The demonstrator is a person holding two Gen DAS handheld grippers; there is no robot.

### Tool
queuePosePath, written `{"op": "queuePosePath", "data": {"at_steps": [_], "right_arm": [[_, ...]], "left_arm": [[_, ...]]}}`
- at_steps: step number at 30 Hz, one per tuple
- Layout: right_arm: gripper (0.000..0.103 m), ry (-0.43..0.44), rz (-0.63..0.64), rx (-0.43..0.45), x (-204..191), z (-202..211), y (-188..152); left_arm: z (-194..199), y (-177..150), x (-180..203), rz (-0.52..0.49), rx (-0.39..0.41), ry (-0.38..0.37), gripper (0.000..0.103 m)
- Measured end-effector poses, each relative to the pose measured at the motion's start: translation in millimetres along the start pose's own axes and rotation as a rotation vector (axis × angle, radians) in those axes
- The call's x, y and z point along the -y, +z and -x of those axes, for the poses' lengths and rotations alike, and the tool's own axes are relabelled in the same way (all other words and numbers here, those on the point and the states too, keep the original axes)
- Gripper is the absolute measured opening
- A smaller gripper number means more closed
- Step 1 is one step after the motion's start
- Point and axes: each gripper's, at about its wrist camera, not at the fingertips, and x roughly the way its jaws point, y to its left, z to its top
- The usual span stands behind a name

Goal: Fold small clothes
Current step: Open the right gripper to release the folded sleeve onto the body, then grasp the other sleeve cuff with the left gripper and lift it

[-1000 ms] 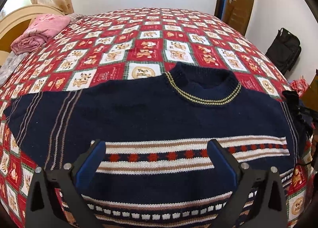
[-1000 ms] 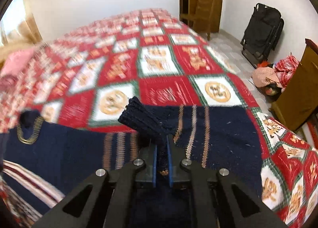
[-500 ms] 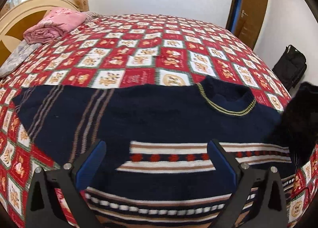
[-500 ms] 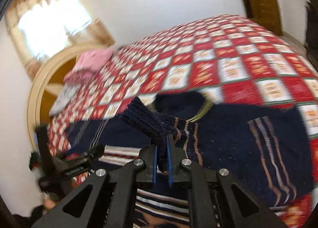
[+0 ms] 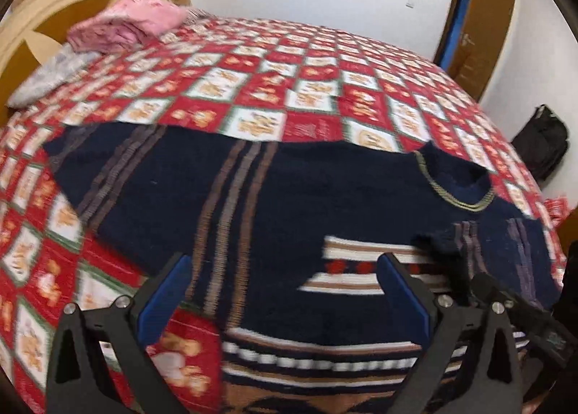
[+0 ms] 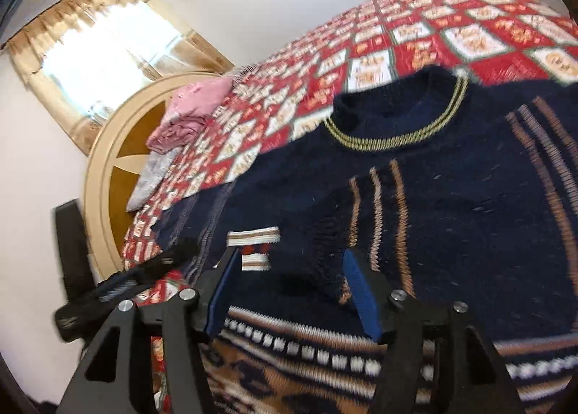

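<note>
A navy knitted sweater (image 5: 325,197) with striped bands lies flat on the red patchwork quilt (image 5: 289,82), its collar (image 5: 455,190) toward the far side. My left gripper (image 5: 283,291) hangs open and empty over the sweater's left part, near the outstretched left sleeve (image 5: 119,175). In the right wrist view the right sleeve (image 6: 375,215) is folded across the chest. Its cuff (image 6: 325,258) lies between the blue pads of my right gripper (image 6: 292,287). The jaws are opening and the pads stand clear of the cuff. The black body of the left gripper (image 6: 119,291) shows at the lower left.
Folded pink clothes (image 5: 123,24) and a grey cloth (image 5: 47,78) lie by the round wooden headboard (image 5: 54,17). A brown door (image 5: 480,27) and a black bag (image 5: 542,139) stand beyond the bed's right side. A curtained window (image 6: 90,46) is behind the headboard.
My right gripper swung the sleeve cuff leftward over the sweater's chest and then let go of it, its jaws parting. My left gripper slid left along the sweater, still open.
</note>
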Motion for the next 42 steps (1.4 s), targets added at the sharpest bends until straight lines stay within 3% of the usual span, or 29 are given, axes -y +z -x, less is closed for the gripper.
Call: {"op": "queuePosePath", "data": {"at_steps": [5,7,10,14,16,17,19,20,21,23,25,29,32,36,38,39,40,42], "right_arm": [[0.060,-0.326,0.198,0.092,-17,52,-1],[0.060,-0.413,0.214,0.114,-10,67,-1],[0.060,-0.441,0.166,0.144,10,85,-1],[0.060,-0.442,0.075,0.158,32,99,-4],[0.060,-0.446,0.051,0.165,40,102,-8],[0.060,-0.450,0.044,0.168,42,103,-8],[0.060,-0.464,0.026,0.178,50,106,-6],[0.060,-0.484,0.014,0.189,55,114,-6],[0.060,-0.507,0.009,0.199,59,120,-5],[0.060,-0.564,-0.001,0.225,67,137,-2],[0.060,-0.595,-0.016,0.256,74,156,2],[0.060,-0.692,-0.040,0.346,87,204,10],[0.060,-0.702,-0.052,0.356,96,215,13],[0.060,-0.647,-0.023,0.291,97,190,16],[0.049,-0.597,-0.008,0.248,93,170,18],[0.038,-0.580,0.001,0.220,92,159,19],[0.038,-0.571,0.011,0.192,91,148,21],[0.038,-0.573,0.030,0.157,91,127,22]], "left_arm": [[-6,-5,33,-0.071,-0.058,-0.152,0.103],[-12,-9,47,-0.081,-0.109,-0.216,0.103],[-28,-12,67,-0.081,-0.163,-0.274,0.103],[-51,-11,93,-0.085,-0.181,-0.272,0.099],[-48,-10,106,-0.119,-0.150,-0.311,0.086],[-48,-11,111,-0.131,-0.159,-0.337,0.071],[-51,-11,122,-0.152,-0.182,-0.368,0.062],[-53,-11,126,-0.167,-0.177,-0.357,0.058],[-55,-12,131,-0.187,-0.166,-0.330,0.045],[-58,-12,135,-0.205,-0.152,-0.293,0.030],[-58,-8,133,-0.198,-0.153,-0.304,0.020],[-47,4,119,-0.182,-0.102,-0.289,0.020],[-33,17,100,-0.175,-0.041,-0.272,0.020],[-49,24,92,-0.193,-0.061,-0.227,0.022],[-61,22,96,-0.241,-0.052,-0.161,0.024],[-69,19,100,-0.286,-0.036,-0.093,0.025],[-74,17,102,-0.309,-0.033,-0.050,0.025],[-78,15,101,-0.321,-0.013,-0.033,0.028]]}}
